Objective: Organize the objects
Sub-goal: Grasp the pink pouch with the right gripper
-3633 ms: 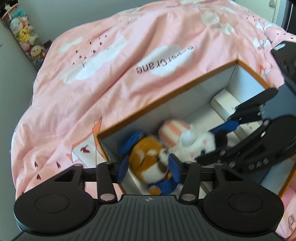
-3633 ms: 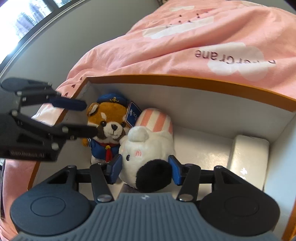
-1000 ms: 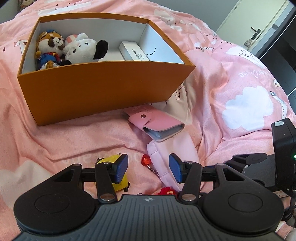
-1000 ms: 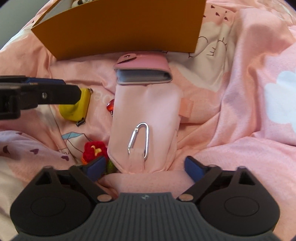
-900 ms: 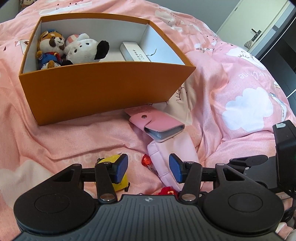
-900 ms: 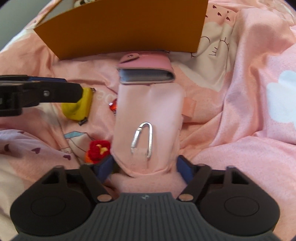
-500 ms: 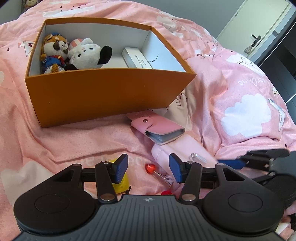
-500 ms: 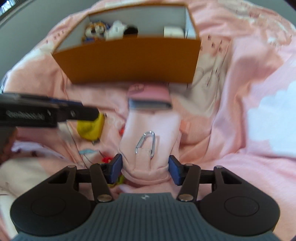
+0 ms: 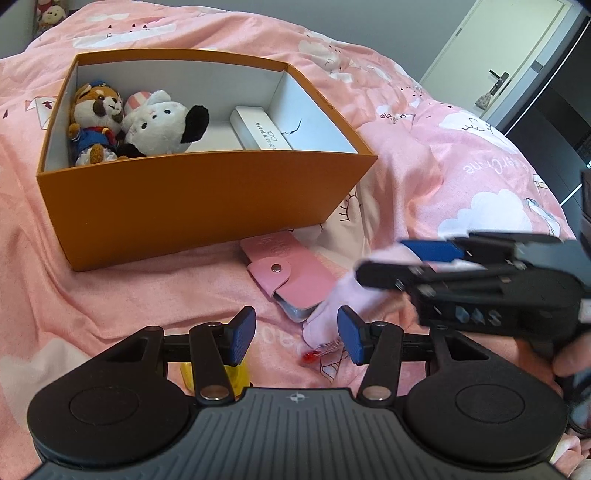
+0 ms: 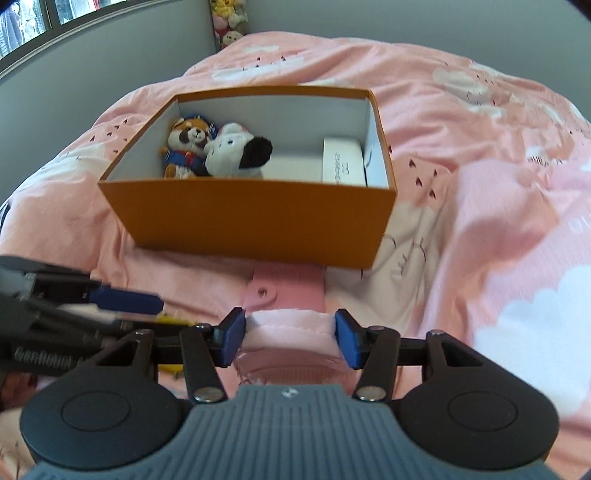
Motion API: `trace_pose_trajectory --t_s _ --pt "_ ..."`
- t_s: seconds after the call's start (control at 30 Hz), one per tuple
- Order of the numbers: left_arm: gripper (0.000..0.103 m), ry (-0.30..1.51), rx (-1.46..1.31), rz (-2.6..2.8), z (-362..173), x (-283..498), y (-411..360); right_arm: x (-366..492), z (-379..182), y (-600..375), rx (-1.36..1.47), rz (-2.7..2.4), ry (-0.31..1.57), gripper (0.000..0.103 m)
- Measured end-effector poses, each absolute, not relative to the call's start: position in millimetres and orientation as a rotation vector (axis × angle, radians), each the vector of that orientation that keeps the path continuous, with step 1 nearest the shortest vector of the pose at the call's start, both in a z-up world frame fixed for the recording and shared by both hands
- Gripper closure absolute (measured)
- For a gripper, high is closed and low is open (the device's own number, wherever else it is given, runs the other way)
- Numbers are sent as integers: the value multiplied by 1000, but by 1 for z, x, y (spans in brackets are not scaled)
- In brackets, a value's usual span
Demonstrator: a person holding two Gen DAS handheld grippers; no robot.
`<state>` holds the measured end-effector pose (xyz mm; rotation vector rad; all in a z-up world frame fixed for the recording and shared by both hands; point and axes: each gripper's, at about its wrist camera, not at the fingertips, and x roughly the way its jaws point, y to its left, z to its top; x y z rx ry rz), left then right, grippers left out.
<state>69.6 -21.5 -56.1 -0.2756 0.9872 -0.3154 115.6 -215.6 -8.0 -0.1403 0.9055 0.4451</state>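
My right gripper (image 10: 290,332) is shut on the top edge of a soft pink pouch (image 10: 291,326), held up off the bedspread. In the left wrist view the pouch (image 9: 343,295) hangs from the right gripper (image 9: 380,258) at the right. A pink snap card holder (image 9: 291,277) lies just in front of the orange box (image 9: 207,206). The box holds a fox plush (image 9: 96,118), a white plush (image 9: 162,125) and a white case (image 9: 260,129). My left gripper (image 9: 291,332) stands open and holds nothing, low over a yellow toy (image 9: 236,373) and a red charm (image 9: 314,356).
Everything sits on a rumpled pink bedspread (image 10: 498,184) with cloud prints. A grey wall and a shelf of plush toys (image 10: 229,22) lie beyond the bed's far side. A door (image 9: 495,74) shows at the far right. A hand (image 9: 569,354) grips the right tool.
The right gripper's jaws closed on the pink pouch and lifted it off the bedspread, tilting up so the box came into view. The left gripper stayed in place.
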Motion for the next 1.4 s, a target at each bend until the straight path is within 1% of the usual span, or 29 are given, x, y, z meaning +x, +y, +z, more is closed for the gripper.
trace_pose_trajectory --t_s 0.2,0.43,0.5,0.63,0.9,1.03,1.17,1.27,1.33,1.37,1.4 --pt "43 999 -288 -300 -59 74 -18 138 -18 -209 -126 451 874 47" --pt "43 990 -318 -330 -60 82 -19 138 -10 -219 -73 449 848 45" --pt "43 991 -313 -340 -61 84 -21 137 -6 -225 -55 433 833 37" --pt "43 1011 -305 -346 -65 89 -26 133 0 -236 -24 416 824 37" --pt "43 1033 -309 -327 -71 94 -27 115 -3 -263 16 423 872 37" --pt "43 1028 -306 -326 -70 95 -27 107 1 -271 -41 427 886 37" --pt "43 1039 -312 -316 -72 95 -25 104 -12 -265 -160 478 976 37" --pt "43 1047 -314 -315 -74 96 -25 107 -22 -253 -230 520 978 36" --pt "43 1047 -318 -307 -74 96 -23 115 -27 -248 -233 553 974 32" --pt "43 1048 -323 -301 -75 96 -21 119 -29 -247 -227 565 977 26" --pt "43 1050 -327 -296 -75 96 -20 124 -31 -246 -219 582 982 24"
